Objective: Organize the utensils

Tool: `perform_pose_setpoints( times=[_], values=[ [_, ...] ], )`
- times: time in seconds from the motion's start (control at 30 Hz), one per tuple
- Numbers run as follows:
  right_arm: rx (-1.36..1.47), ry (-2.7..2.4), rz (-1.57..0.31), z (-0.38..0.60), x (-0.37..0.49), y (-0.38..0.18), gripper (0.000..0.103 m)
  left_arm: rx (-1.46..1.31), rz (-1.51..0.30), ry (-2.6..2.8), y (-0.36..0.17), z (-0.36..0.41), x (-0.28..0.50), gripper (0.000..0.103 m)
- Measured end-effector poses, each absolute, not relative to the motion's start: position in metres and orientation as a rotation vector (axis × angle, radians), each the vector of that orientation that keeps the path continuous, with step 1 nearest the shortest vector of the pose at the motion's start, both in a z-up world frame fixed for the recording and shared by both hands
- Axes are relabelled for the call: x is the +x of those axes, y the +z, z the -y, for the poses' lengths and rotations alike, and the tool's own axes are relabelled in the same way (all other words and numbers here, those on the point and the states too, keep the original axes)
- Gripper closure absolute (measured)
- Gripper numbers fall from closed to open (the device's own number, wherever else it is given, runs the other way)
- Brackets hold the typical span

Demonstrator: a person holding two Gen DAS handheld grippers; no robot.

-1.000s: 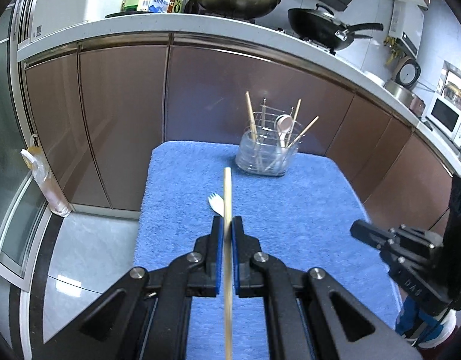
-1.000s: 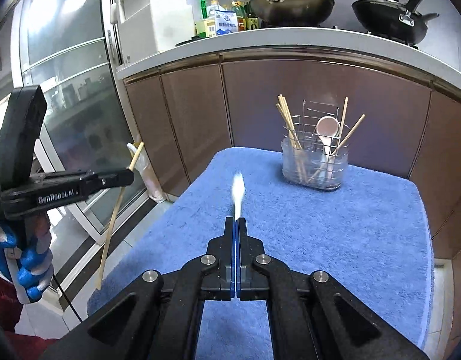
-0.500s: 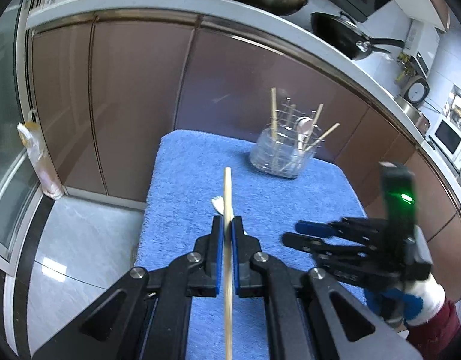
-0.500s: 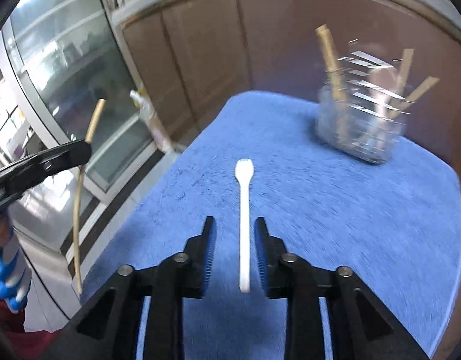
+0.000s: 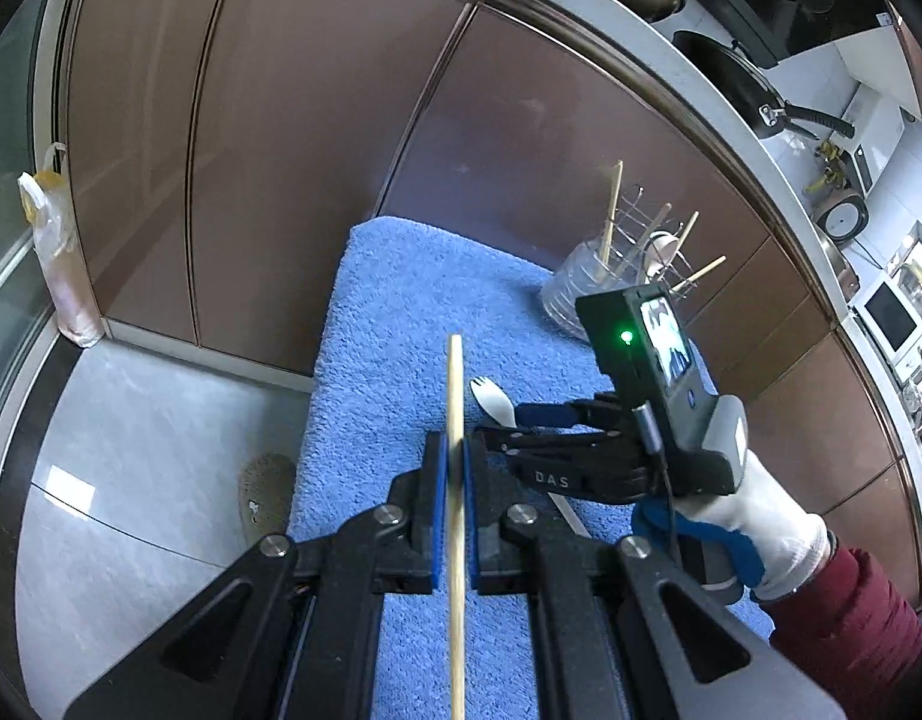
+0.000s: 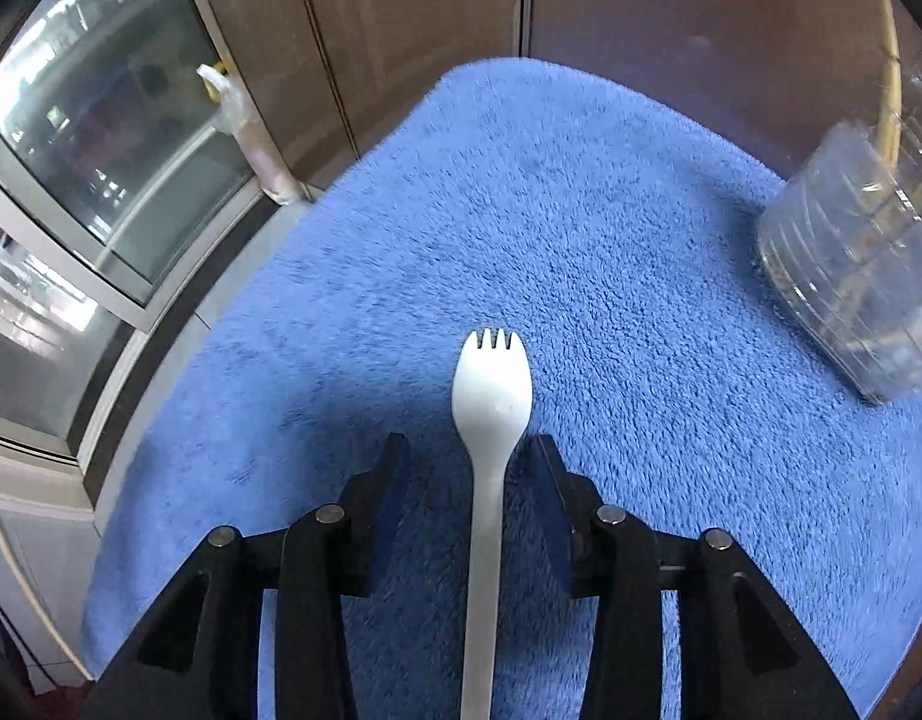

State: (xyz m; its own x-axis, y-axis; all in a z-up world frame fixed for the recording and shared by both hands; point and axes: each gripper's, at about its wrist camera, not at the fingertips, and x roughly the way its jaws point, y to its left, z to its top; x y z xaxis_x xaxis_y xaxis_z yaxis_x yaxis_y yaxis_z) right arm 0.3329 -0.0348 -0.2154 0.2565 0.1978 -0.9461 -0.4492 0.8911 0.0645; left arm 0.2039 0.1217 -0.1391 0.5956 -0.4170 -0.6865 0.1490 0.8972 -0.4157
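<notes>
While lying flat near holder, spork: light, stiff plastic, slippery; take at neck. Right gripper jaws just opening, astride, untouching; left gripper clamps chopstick.

Brown cabinet doors, a black pan, a plastic bag.

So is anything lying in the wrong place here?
Yes. A white spork lies flat on the blue towel, while the other utensils stand in the clear holder. The right gripper has just been opening and sits around its handle without pinching it. The left gripper holds a chopstick.
</notes>
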Motion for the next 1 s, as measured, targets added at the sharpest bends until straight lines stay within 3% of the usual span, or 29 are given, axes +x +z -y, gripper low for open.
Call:
perform_pose_setpoints(
  times=[0.07, 0.1, 0.17, 0.5, 1.0],
  values=[
    [-0.247, 0.441, -1.236, 0.033, 0.334, -0.216, 0.063, -0.334, -0.876, -0.345, -0.141, -0.121, 0.206, 0.098],
    [-0.261, 0.431, -1.229, 0.032, 0.333, -0.216, 0.072, -0.334, -0.875, -0.349, -0.142, -0.120, 0.207, 0.098],
    [-0.265, 0.429, -1.216, 0.033, 0.333, -0.215, 0.080, -0.335, -0.873, -0.354, -0.142, -0.119, 0.208, 0.098],
    [-0.226, 0.459, -1.140, 0.050, 0.314, -0.204, 0.080, -0.324, -0.874, -0.342, -0.140, -0.116, 0.206, 0.098],
    [-0.116, 0.509, -0.920, 0.100, 0.238, -0.140, 0.080, -0.311, -0.858, -0.339, -0.126, -0.102, 0.192, 0.098]
  ],
)
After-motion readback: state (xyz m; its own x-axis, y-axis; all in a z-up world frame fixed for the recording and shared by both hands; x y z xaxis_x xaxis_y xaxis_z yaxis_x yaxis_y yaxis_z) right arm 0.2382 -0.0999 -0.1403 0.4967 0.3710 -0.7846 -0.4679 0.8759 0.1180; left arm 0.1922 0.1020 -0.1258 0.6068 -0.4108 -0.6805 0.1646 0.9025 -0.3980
